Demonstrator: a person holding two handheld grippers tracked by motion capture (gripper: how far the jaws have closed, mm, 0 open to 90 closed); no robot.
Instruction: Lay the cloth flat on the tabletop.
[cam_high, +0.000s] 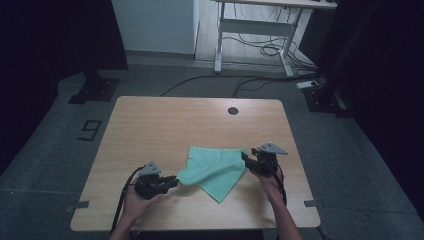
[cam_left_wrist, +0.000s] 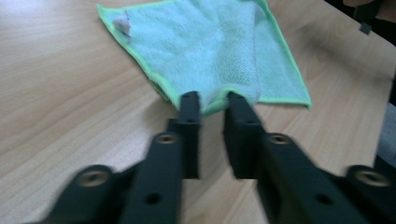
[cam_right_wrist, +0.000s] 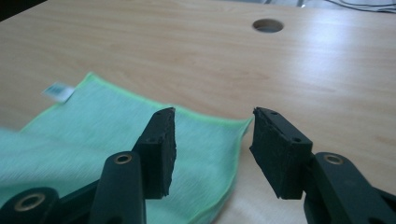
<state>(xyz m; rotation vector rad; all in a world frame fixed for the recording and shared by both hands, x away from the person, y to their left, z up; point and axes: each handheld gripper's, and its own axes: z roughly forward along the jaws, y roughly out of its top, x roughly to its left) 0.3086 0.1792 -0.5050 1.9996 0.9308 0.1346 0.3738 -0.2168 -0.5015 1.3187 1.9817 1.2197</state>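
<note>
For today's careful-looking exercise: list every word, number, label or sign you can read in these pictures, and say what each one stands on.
"9": a large dark figure marked on the grey floor left of the table; it may be a 6 seen from the other side.
Small white tag on the corner of the green cloth: its print is too small and blurred to read.
Nothing else readable.

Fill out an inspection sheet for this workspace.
Surface: light wooden table with a round cable hole.
Job's things: green microfibre cloth, partly folded, white tag at one corner.
Clutter: nothing seen.
Grippers: left gripper open, a cloth corner between its jaws; right gripper open over the cloth's edge.
Cables: black gripper cable; loose cables on the floor.
Surroundings: grey floor, white desk frame beyond, number marking on the floor.
</note>
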